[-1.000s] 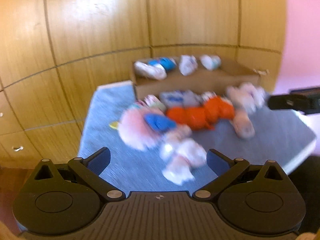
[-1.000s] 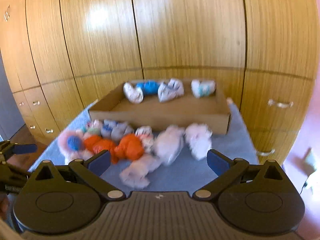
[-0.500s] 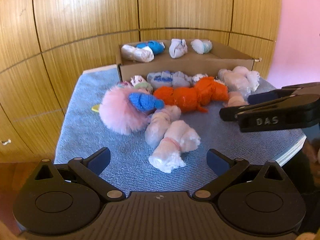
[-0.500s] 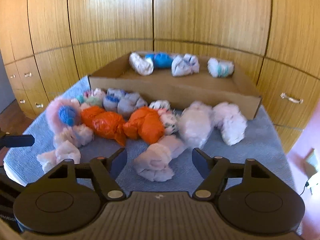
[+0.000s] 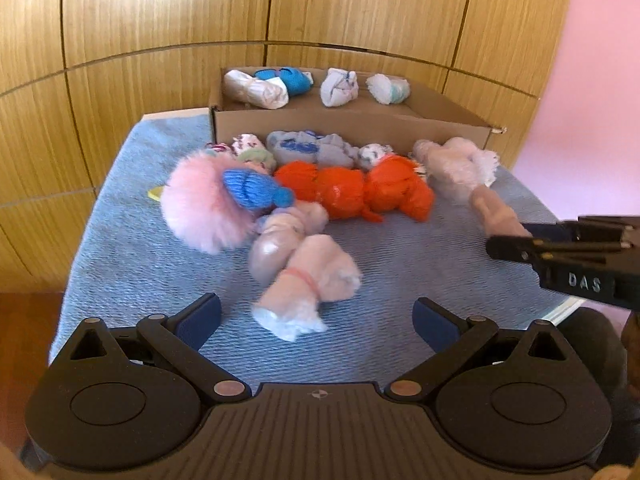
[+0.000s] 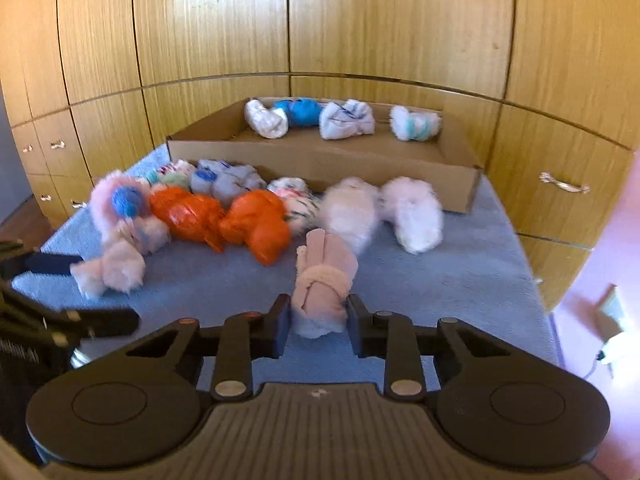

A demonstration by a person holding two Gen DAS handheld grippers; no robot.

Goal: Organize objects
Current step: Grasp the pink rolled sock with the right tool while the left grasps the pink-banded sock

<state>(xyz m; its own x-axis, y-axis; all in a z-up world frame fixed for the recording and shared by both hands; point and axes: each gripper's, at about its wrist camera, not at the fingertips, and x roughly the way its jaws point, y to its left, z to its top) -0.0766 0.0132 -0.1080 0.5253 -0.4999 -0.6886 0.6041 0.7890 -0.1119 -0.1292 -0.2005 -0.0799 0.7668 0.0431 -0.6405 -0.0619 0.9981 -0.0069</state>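
4 sock bundles (image 6: pixel 344 120) sit in the box (image 6: pixel 320 160) at upper centre; about 10 remain on the bench (image 6: pixel 460 272). Right tool (image 6: pixel 318 316) has just closed on a pink roll (image 6: pixel 322 280); left tool (image 5: pixel 316 320) gapes empty.

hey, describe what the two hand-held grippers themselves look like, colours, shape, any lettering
Both are matte black plastic. The left hand-held gripper has a ribbed central body, two round discs, silver pivot pins and angled linkage arms ending in dark blue pads. The right hand-held gripper is built the same; seen side-on from the left camera, it carries white raised lettering reading DAS. No cables show.
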